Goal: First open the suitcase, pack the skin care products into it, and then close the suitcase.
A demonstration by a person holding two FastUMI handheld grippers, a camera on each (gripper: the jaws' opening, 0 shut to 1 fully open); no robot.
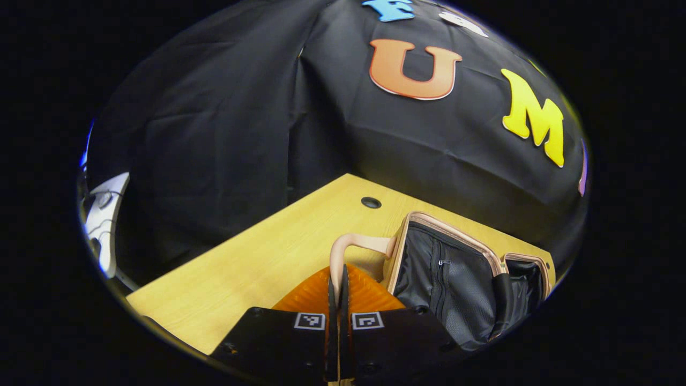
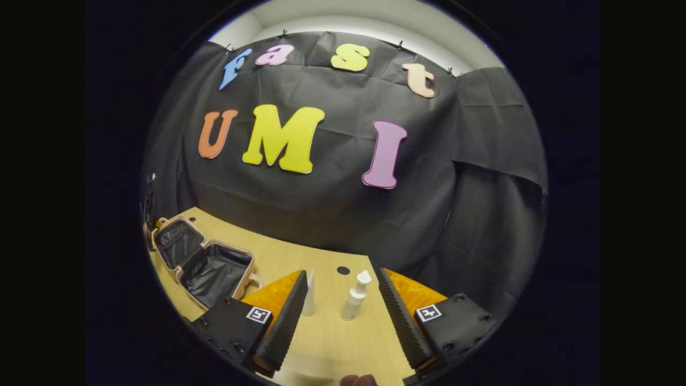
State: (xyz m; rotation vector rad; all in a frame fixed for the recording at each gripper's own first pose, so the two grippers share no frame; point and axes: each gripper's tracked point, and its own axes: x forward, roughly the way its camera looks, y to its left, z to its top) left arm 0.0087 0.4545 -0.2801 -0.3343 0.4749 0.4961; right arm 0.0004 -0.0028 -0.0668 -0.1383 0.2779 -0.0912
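On the wooden table (image 2: 332,343) the suitcase (image 2: 206,262) lies open; left gripper (image 1: 338,284) pinches its handle (image 1: 353,246); right gripper (image 2: 343,305) gapes wide toward a white pump bottle (image 2: 355,296) near the other bottle (image 2: 309,300).

A black cloth wall (image 2: 332,214), creased and clipped along its top edge, hung behind the light wooden counter (image 2: 343,338). Above it, at twelve o'clock in the right gripper view, a pale ceiling strip (image 2: 364,16) was lit. A round cable hole (image 1: 371,202) sat in the counter near its far edge, at about twelve o'clock.
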